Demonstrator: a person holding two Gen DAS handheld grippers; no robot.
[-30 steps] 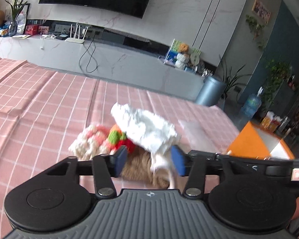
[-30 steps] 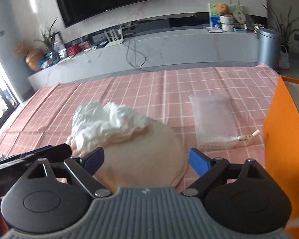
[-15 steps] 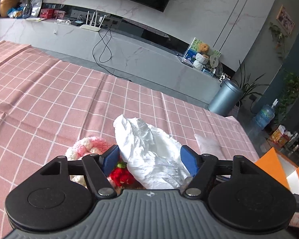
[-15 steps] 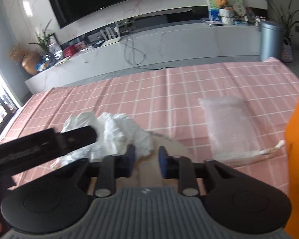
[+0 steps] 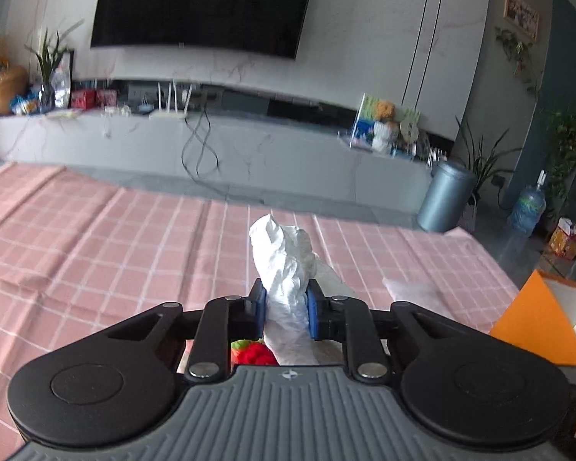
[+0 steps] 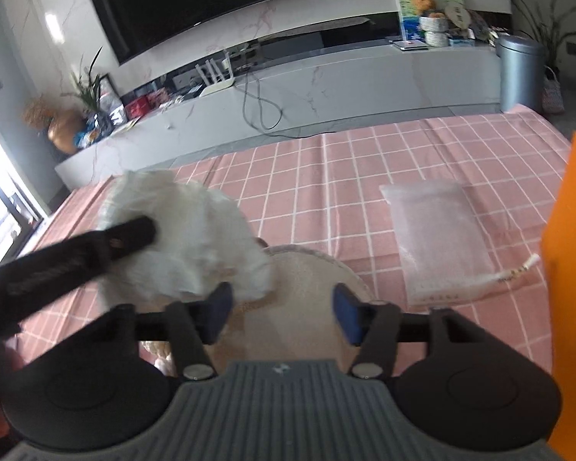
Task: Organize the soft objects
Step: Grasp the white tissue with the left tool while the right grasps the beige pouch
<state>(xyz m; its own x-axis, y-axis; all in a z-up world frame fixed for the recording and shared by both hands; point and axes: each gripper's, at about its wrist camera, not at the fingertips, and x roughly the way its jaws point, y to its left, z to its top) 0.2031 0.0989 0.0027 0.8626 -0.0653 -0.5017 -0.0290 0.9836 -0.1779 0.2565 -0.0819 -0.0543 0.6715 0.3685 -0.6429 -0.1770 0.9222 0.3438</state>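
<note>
A crumpled white cloth stands up between the blue pads of my left gripper, which is shut on it. In the right wrist view the same white cloth hangs at the left, with the left gripper's black finger across it. My right gripper hovers over a round beige plush piece; its jaws are opening and the pads press on nothing. A red and green knitted toy peeks out under the left gripper.
A pink checked tablecloth covers the table. A clear plastic bag lies to the right, with a small white tag beside it. An orange box stands at the right edge; it is the orange box in the left view.
My left gripper closed on the white cloth and lifted it off the pile. My right gripper shut over the beige piece half a second ago and has since spread apart.
</note>
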